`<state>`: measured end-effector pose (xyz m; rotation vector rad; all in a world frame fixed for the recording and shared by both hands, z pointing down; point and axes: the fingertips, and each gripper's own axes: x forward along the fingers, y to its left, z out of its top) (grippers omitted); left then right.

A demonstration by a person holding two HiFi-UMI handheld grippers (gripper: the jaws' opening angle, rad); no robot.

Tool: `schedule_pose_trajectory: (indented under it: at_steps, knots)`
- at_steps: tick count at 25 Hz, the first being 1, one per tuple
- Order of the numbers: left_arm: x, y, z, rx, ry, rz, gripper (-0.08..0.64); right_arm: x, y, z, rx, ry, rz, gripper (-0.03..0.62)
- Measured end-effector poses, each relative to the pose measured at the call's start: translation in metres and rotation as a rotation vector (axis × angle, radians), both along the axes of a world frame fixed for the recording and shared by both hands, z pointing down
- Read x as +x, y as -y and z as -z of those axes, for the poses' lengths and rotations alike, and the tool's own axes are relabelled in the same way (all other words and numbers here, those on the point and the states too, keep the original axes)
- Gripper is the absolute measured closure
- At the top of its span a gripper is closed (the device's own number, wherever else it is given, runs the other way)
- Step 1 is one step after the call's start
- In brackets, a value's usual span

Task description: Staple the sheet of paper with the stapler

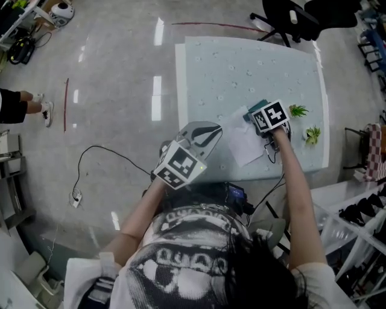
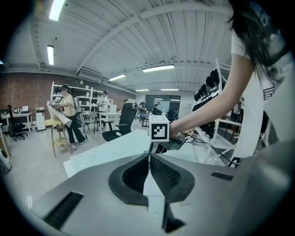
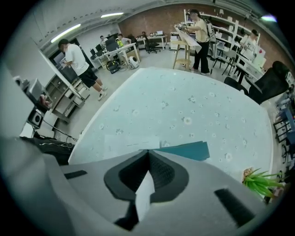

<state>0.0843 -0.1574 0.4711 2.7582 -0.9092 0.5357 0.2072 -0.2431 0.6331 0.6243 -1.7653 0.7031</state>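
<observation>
A white sheet of paper (image 1: 244,143) lies near the front edge of the pale patterned table (image 1: 241,66). A flat teal object (image 1: 257,107), possibly the stapler, rests at the sheet's far corner. My right gripper (image 1: 266,121) points steeply down over that teal object (image 3: 184,150), jaws shut with nothing seen between them; contact is hidden. The paper (image 3: 131,140) shows just beyond its tips (image 3: 148,150). My left gripper (image 1: 212,131) hovers at the table's near left part, shut and empty (image 2: 150,155), pointing toward the right gripper (image 2: 159,131).
Two small green plants (image 1: 298,110) (image 1: 312,134) stand right of the right gripper, close to the table's right edge. A black office chair (image 1: 289,18) is behind the table. A cable (image 1: 90,160) runs over the floor at left. Racks (image 1: 362,211) stand at right.
</observation>
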Motion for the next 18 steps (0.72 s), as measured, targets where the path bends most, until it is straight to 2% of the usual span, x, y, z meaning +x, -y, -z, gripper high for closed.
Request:
schedule_pose_trajectory:
  at_steps: [5,11,18]
  knots:
    - [0.009,0.006,-0.002,-0.008,-0.031,-0.031,0.549,0.001,0.001,0.000,-0.019,0.016,-0.063,0.588]
    - [0.017,0.007,-0.005,-0.019,-0.039,-0.079,0.549,0.000,0.001,0.001,-0.014,-0.055,-0.047,0.588]
    - [0.012,0.008,-0.006,-0.026,-0.046,-0.088,0.551,0.000,-0.001,0.001,0.008,-0.048,-0.086,0.591]
